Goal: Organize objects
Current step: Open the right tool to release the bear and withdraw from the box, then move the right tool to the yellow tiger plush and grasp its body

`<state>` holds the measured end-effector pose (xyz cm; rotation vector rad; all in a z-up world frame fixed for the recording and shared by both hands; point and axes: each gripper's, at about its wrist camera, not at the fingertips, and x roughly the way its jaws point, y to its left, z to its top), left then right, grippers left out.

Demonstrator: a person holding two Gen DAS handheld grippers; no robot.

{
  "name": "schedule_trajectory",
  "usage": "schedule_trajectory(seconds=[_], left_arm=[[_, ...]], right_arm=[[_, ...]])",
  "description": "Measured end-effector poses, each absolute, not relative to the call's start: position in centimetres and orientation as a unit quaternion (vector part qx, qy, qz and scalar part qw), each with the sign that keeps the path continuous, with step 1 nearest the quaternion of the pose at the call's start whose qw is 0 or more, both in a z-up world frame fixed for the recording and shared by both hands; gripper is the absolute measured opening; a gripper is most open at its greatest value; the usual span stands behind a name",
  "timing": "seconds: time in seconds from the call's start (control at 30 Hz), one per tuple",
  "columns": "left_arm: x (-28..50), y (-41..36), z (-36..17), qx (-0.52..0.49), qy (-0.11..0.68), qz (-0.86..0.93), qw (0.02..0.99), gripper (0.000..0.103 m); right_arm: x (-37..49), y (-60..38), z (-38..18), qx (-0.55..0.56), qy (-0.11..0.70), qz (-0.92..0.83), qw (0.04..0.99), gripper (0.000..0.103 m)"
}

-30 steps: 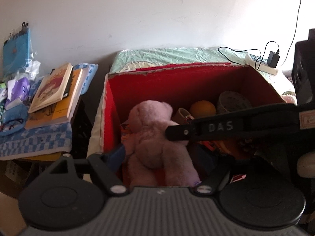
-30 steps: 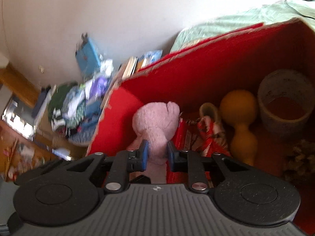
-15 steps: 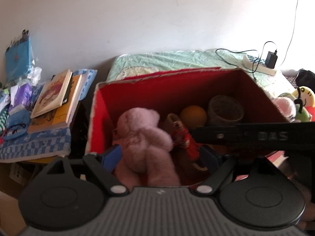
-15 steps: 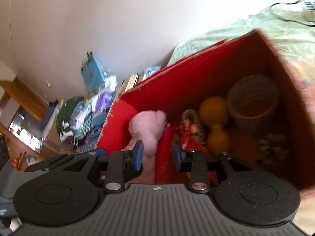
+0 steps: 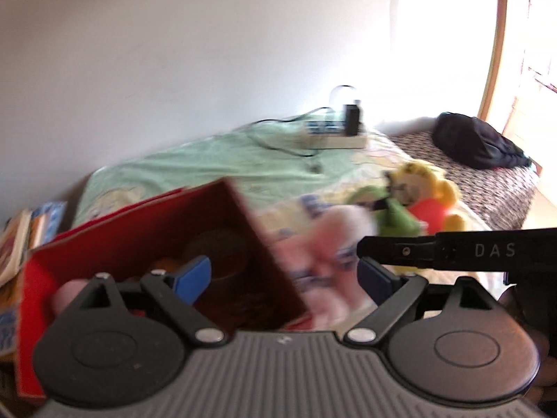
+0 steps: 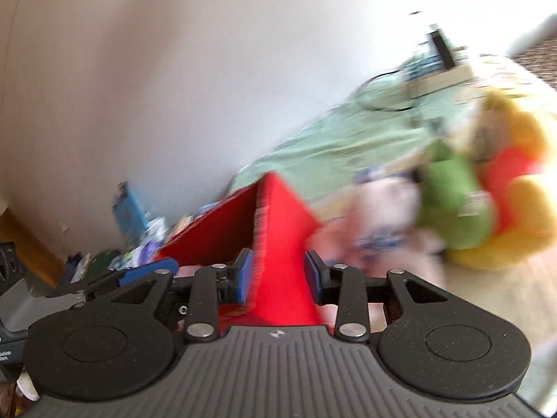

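A red box [image 5: 104, 254] [image 6: 282, 216] stands against the bed, with a pink plush [image 5: 68, 292] and a dark round pot [image 5: 222, 250] inside. On the bed to its right lie a pale pink-and-white soft toy [image 5: 330, 257] [image 6: 376, 223] and a yellow, green and red plush [image 5: 417, 198] [image 6: 487, 191]. My left gripper [image 5: 283, 275] is open over the box's right wall. My right gripper [image 6: 276, 275] is open above the box's corner. Both views are blurred. The right gripper's black body [image 5: 452, 250] crosses the left wrist view.
A green sheet [image 5: 226, 160] covers the bed, with a white power strip [image 5: 334, 136], a black charger and cables at the wall. A black bag [image 5: 477, 142] lies at the far right. Books [image 5: 17, 240] and clutter [image 6: 139, 240] sit left of the box.
Both grippers have swung right, from over the box's inside to its right wall and the bed. The right gripper has let go of the pink plush and opened wider.
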<state>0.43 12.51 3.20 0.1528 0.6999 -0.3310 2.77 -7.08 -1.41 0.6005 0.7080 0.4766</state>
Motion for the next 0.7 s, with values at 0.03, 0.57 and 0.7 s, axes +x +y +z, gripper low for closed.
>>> schedule_trajectory(seconds=[0.03, 0.57, 0.7], left_arm=[[0.5, 11.2, 3.1, 0.074, 0.344, -0.172, 0.92, 0.092], [2.1, -3.7, -2.3, -0.01, 0.465, -0.315, 0.827, 0.095], [2.9, -4.4, -3.2, -0.031, 0.49, -0.317, 0.812, 0.095]], right_arm=[[2.5, -8.3, -1.6, 0.29, 0.339, 0.213, 0.869, 0.037], [1.2, -23.7, -5.2, 0.324, 0.363, 0.089, 0.869, 0.045], [2.3, -25.6, -5.8, 0.34, 0.365, 0.083, 0.863, 0.05]])
